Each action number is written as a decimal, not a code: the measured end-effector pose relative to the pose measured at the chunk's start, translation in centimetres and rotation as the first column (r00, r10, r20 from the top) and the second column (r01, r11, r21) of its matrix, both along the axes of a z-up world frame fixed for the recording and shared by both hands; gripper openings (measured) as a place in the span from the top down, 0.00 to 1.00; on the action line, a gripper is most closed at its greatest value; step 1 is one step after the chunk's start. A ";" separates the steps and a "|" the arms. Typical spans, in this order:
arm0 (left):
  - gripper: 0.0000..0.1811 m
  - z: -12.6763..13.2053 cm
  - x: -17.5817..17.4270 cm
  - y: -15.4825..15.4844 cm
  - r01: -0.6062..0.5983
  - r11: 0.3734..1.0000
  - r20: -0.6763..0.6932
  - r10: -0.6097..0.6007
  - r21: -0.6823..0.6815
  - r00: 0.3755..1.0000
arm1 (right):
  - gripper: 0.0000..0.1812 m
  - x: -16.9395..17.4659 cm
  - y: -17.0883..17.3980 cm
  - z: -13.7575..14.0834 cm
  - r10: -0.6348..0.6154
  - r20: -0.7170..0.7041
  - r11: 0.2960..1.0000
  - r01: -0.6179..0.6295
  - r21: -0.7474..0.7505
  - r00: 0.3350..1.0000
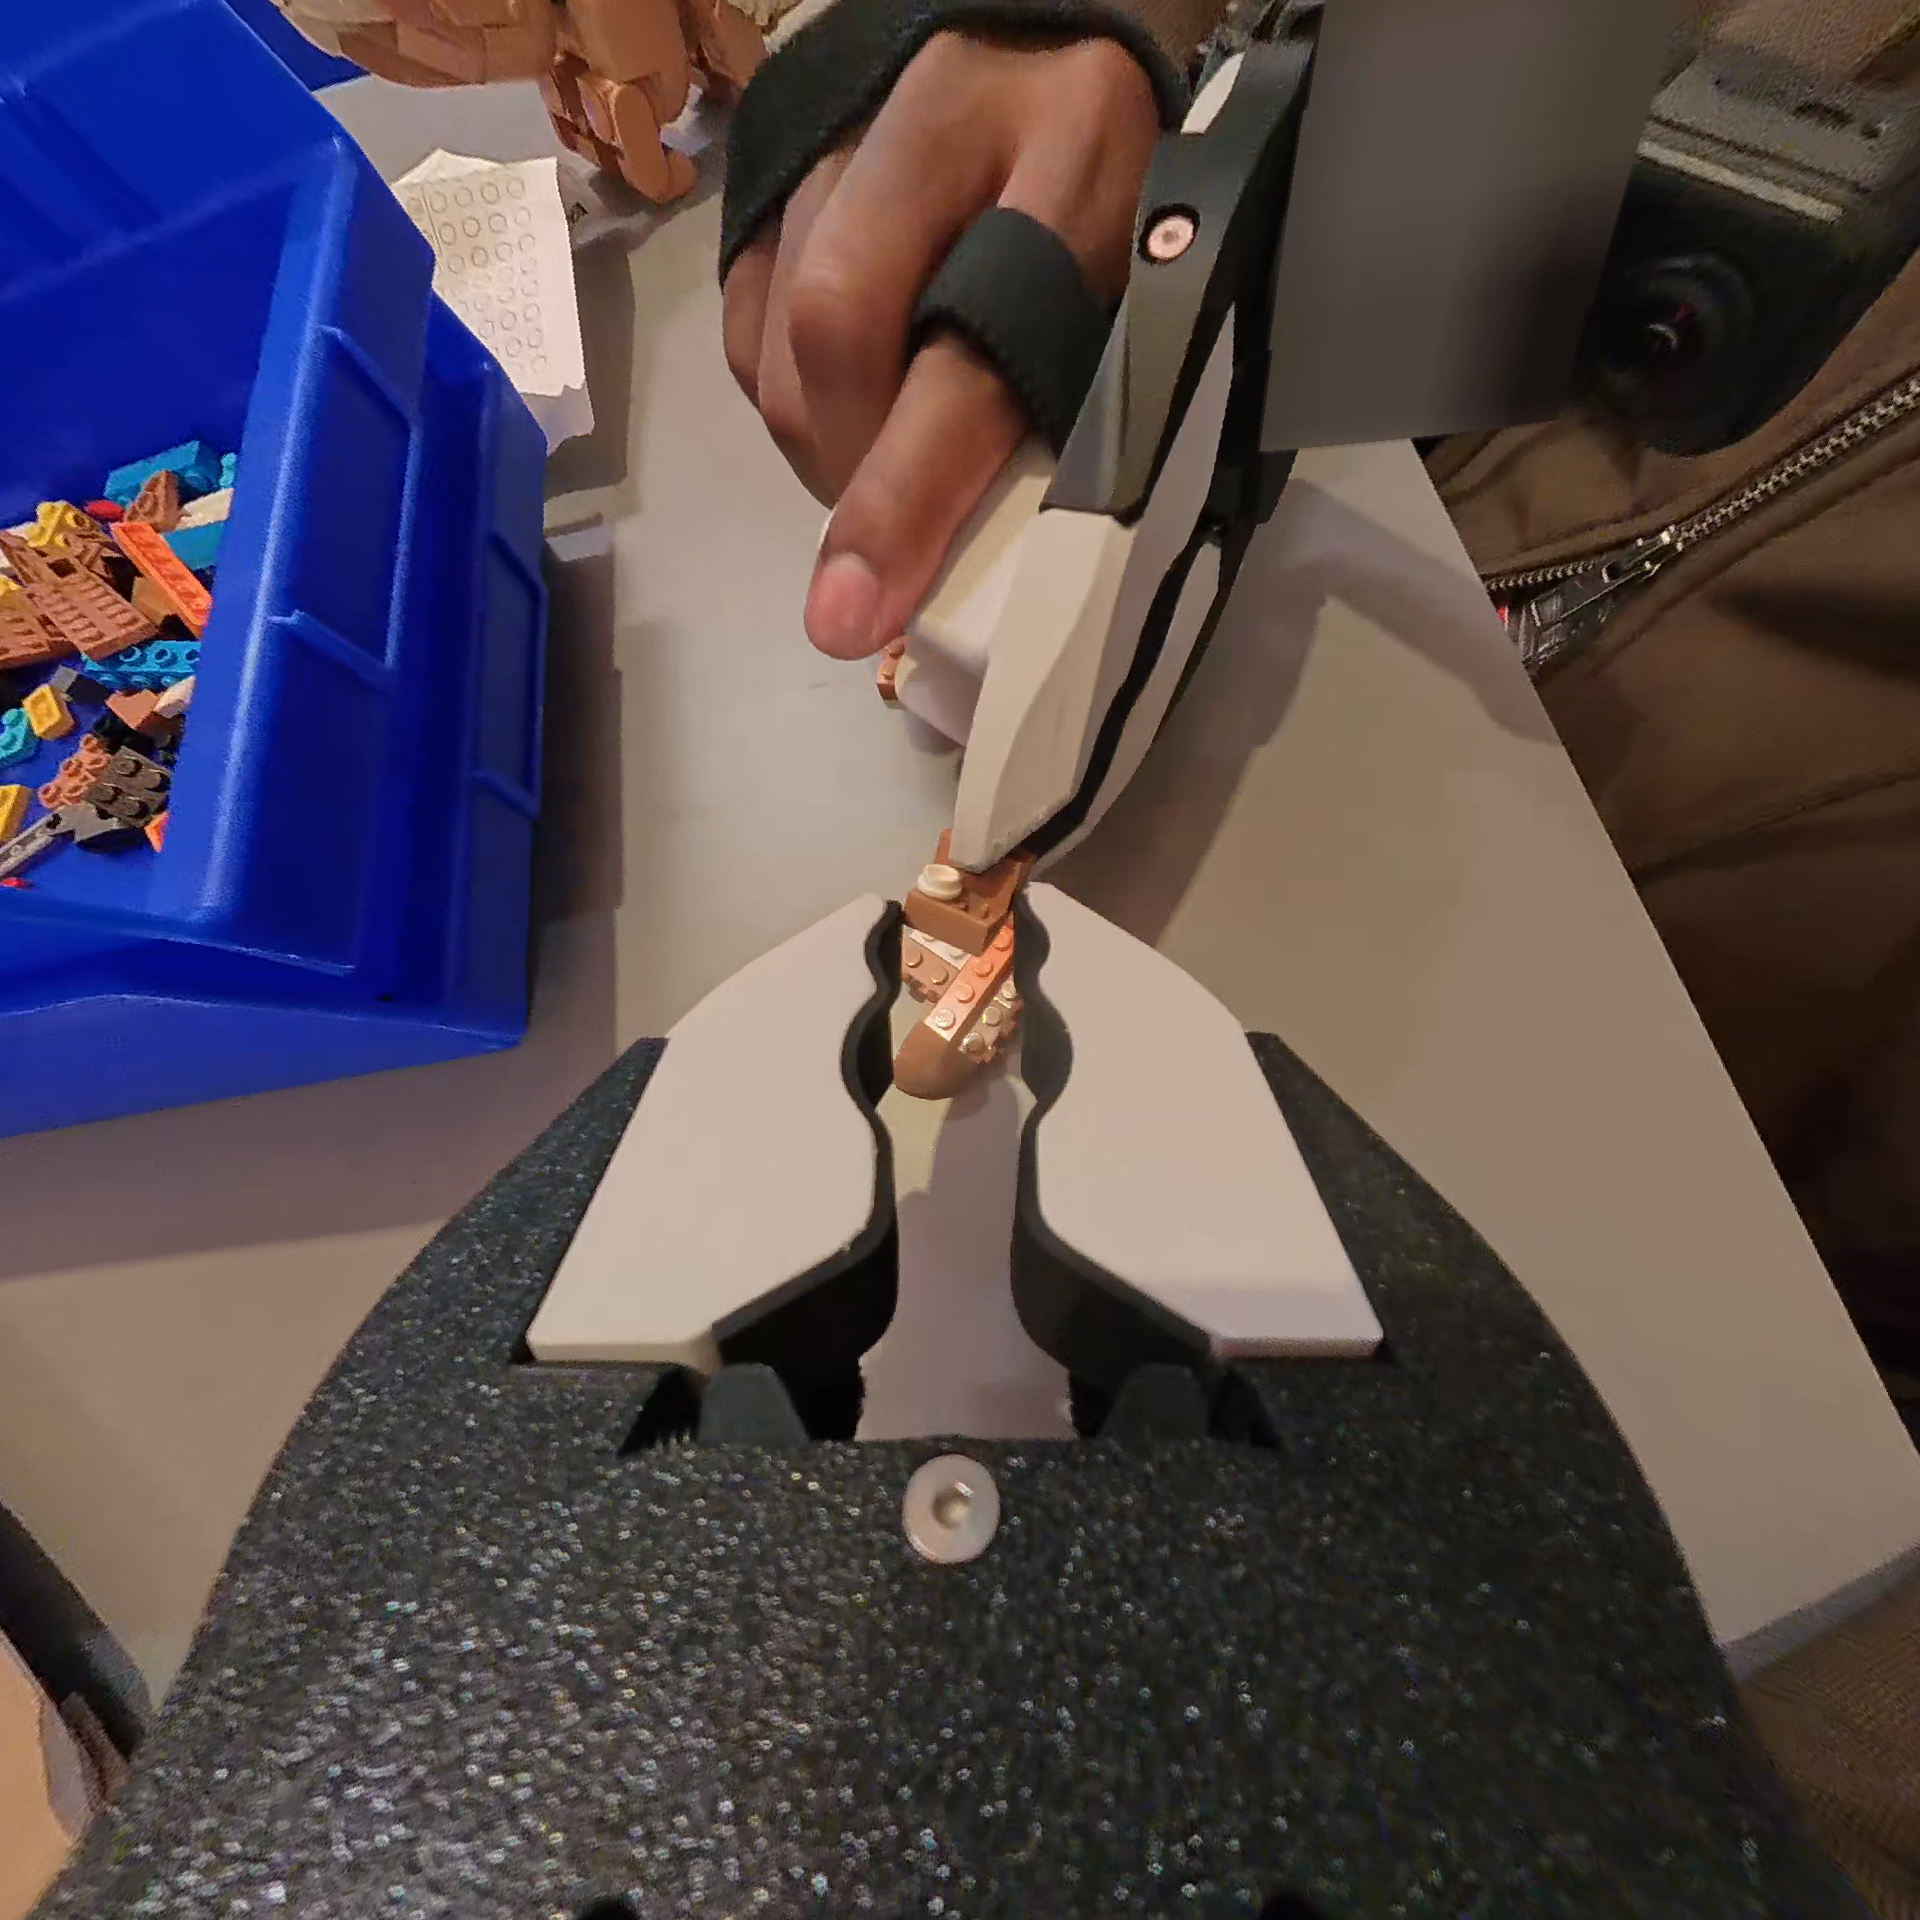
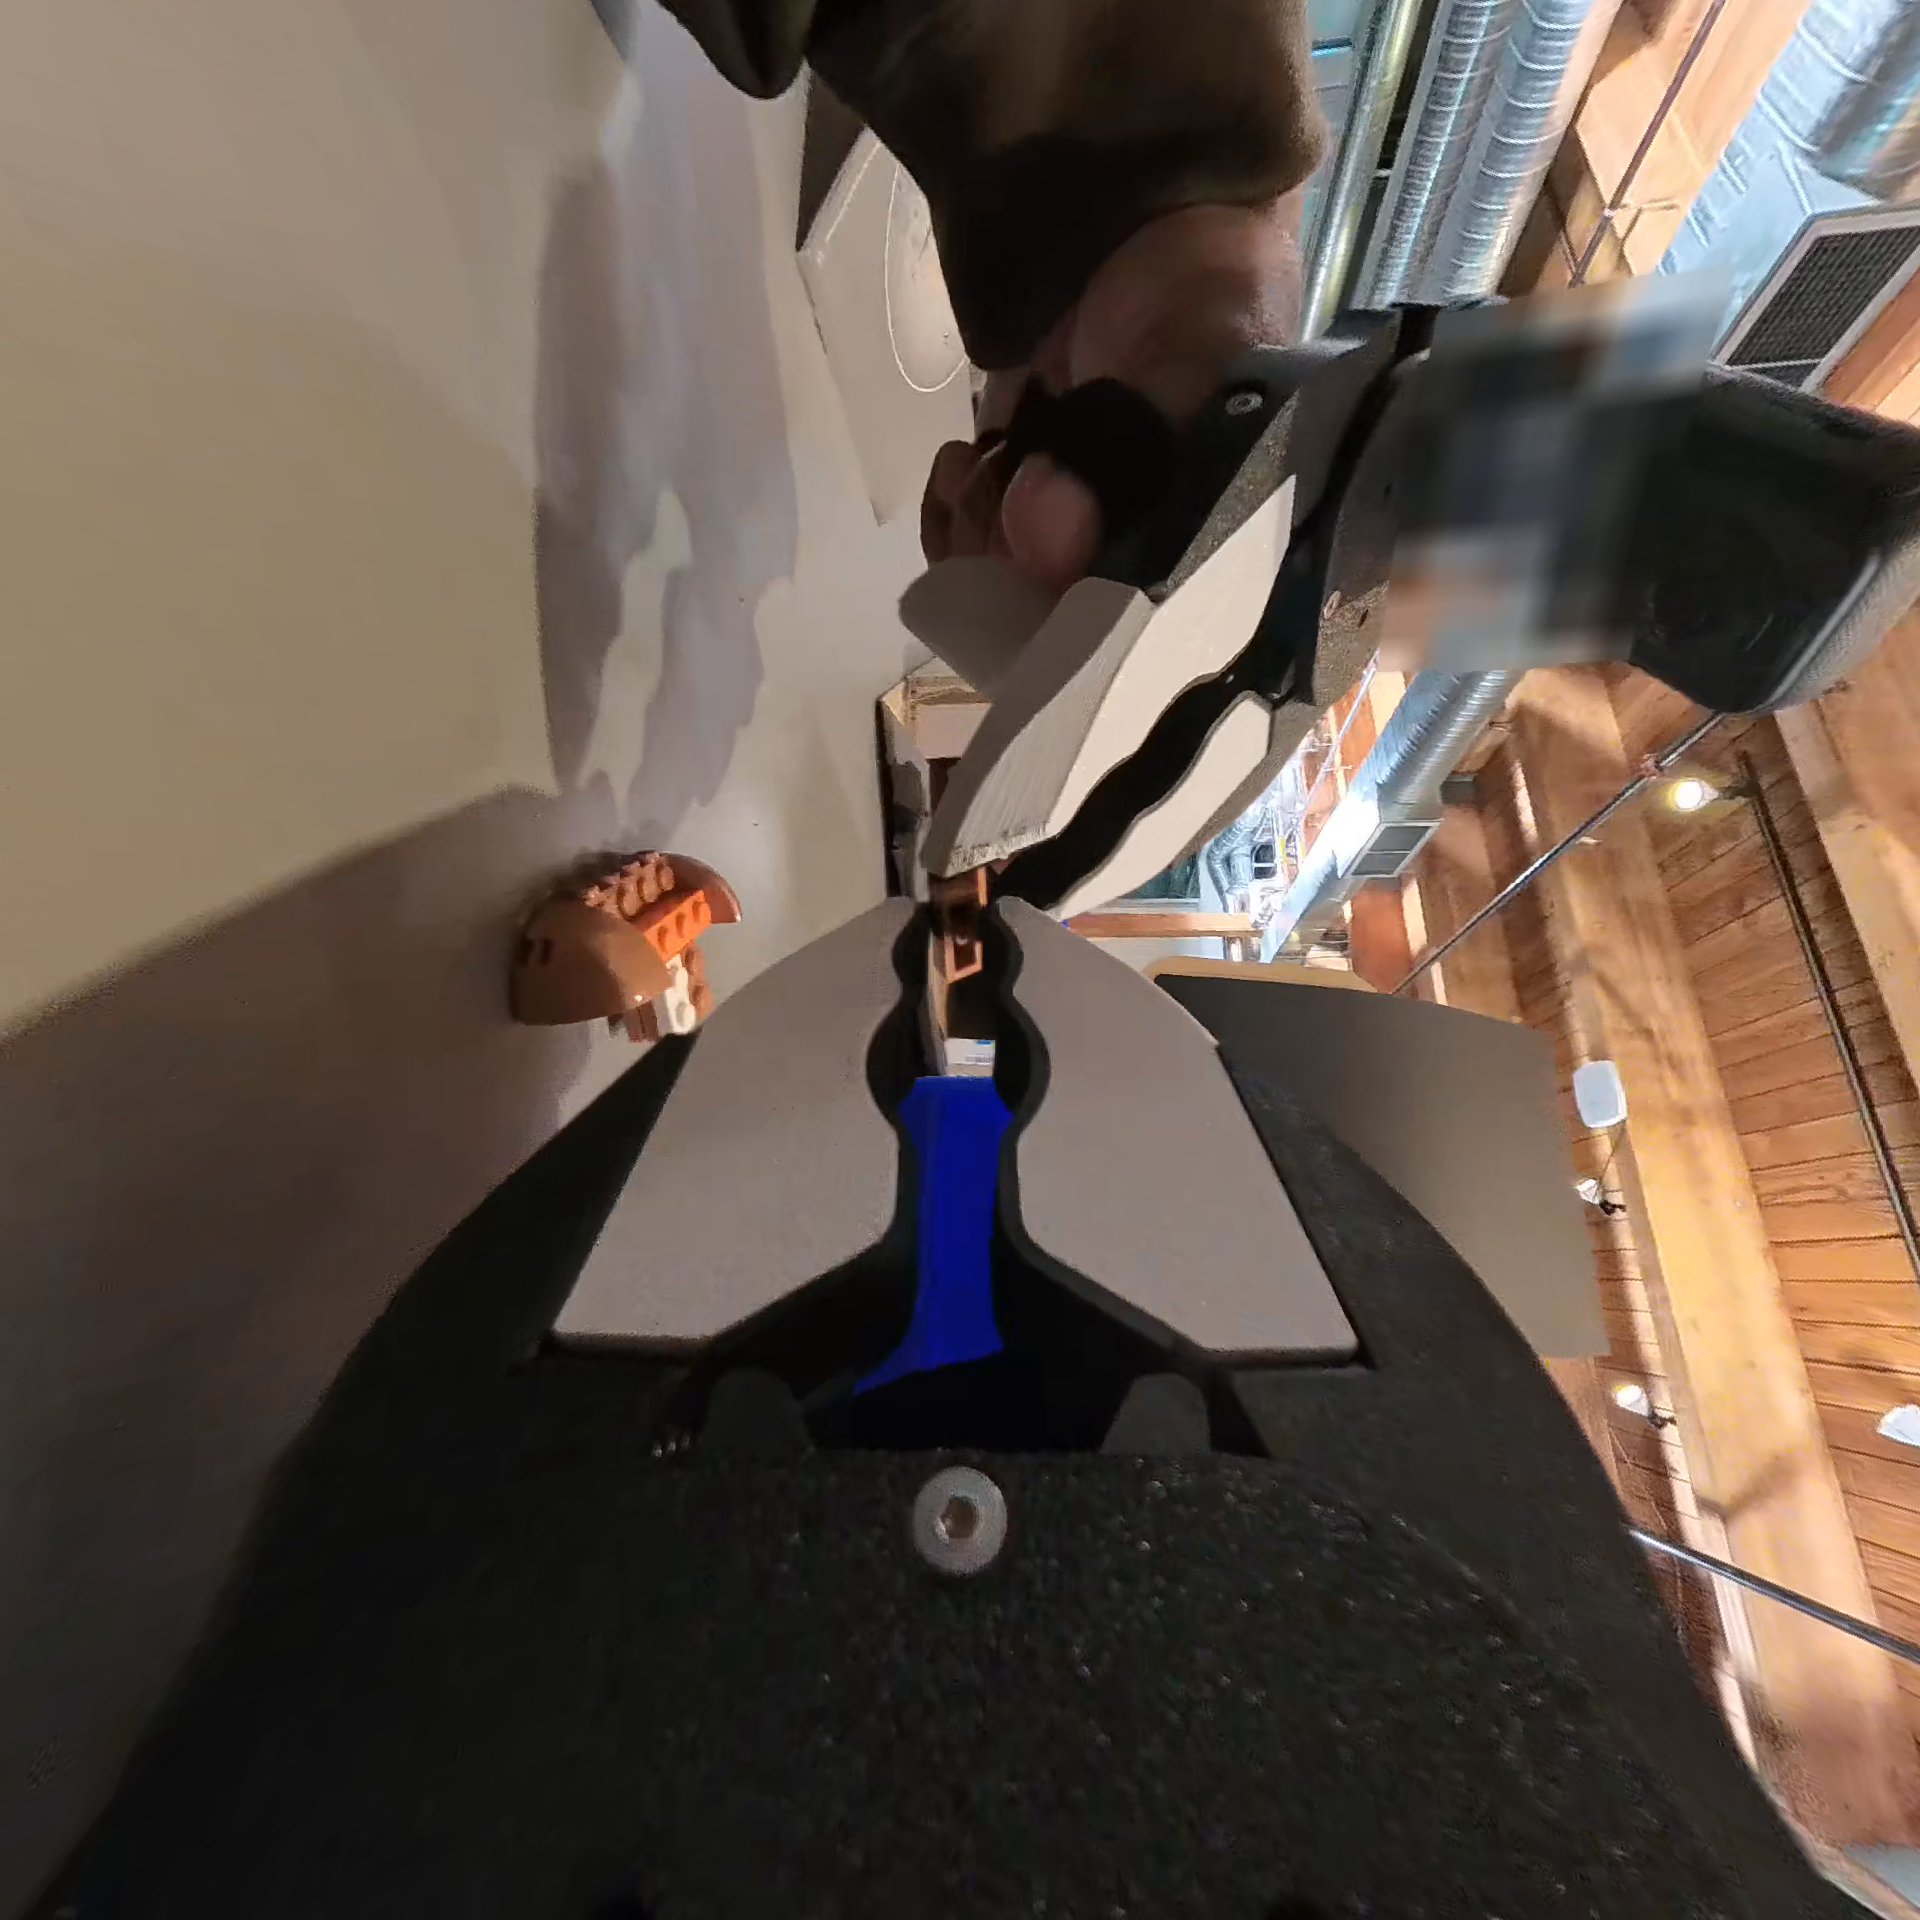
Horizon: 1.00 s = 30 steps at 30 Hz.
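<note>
My left gripper (image 1: pixel 956 914) is shut on a small brown brick assembly (image 1: pixel 951 1049) with a rounded end and light studs, held above the grey table (image 1: pixel 727 790). My right gripper (image 1: pixel 1013 847) comes in from the upper right and is shut on a small brown brick (image 1: pixel 977 894) on top of that assembly. In the right wrist view my right gripper (image 2: pixel 956 920) pinches that brown brick (image 2: pixel 961 935), and the left gripper (image 2: pixel 997 847) meets it tip to tip. A second rounded brown and orange brick assembly (image 2: pixel 623 945) lies on the table beside them.
A blue bin (image 1: pixel 343 582) with several loose coloured bricks (image 1: pixel 94 623) stands at the left and shows between the right fingers (image 2: pixel 951 1195). A white sheet with circles (image 1: pixel 499 281) and a large tan brick model (image 1: pixel 582 94) are behind. A person's brown jacket (image 1: pixel 1714 675) is at the right. Only a small space, under 4 cm, lies between the two pairs of fingers.
</note>
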State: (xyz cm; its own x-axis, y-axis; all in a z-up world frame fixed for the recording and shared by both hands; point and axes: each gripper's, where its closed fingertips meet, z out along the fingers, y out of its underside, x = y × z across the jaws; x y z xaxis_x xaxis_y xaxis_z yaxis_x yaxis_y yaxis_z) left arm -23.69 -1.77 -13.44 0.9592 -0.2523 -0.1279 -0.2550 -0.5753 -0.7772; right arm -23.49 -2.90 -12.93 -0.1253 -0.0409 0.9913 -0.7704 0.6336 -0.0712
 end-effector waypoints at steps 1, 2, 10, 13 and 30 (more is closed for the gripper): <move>0.89 0.2 0.0 0.0 0.001 1.000 0.002 -0.001 0.011 1.000 | 0.95 0.0 0.0 0.1 -0.001 -0.001 1.000 0.001 -0.009 1.000; 0.89 0.4 0.1 0.1 0.001 1.000 0.007 -0.002 0.027 1.000 | 0.95 0.0 0.0 0.4 -0.001 -0.003 1.000 0.001 -0.021 1.000; 0.76 3.5 0.0 0.7 -0.020 0.972 0.131 -0.011 0.234 0.991 | 0.95 0.7 0.4 3.5 0.015 -0.071 0.986 -0.026 -0.165 0.997; 0.79 4.5 1.2 0.9 0.038 0.948 0.190 -0.102 0.315 0.976 | 0.95 1.3 0.5 4.6 0.030 -0.119 0.976 -0.055 -0.209 0.992; 0.91 6.6 2.7 1.4 0.123 0.881 0.133 -0.205 0.457 0.970 | 0.95 2.2 1.0 6.6 0.062 -0.146 0.945 -0.105 -0.309 0.987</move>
State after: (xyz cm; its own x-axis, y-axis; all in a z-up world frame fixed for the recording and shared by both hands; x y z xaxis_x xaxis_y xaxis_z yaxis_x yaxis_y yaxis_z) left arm -21.02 -0.34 -6.82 0.9260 -0.3641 -0.1000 -0.1542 -0.1227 -0.9804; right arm -21.28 -1.85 -6.31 -0.0020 0.2713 0.9625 -0.8355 0.5284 -0.1506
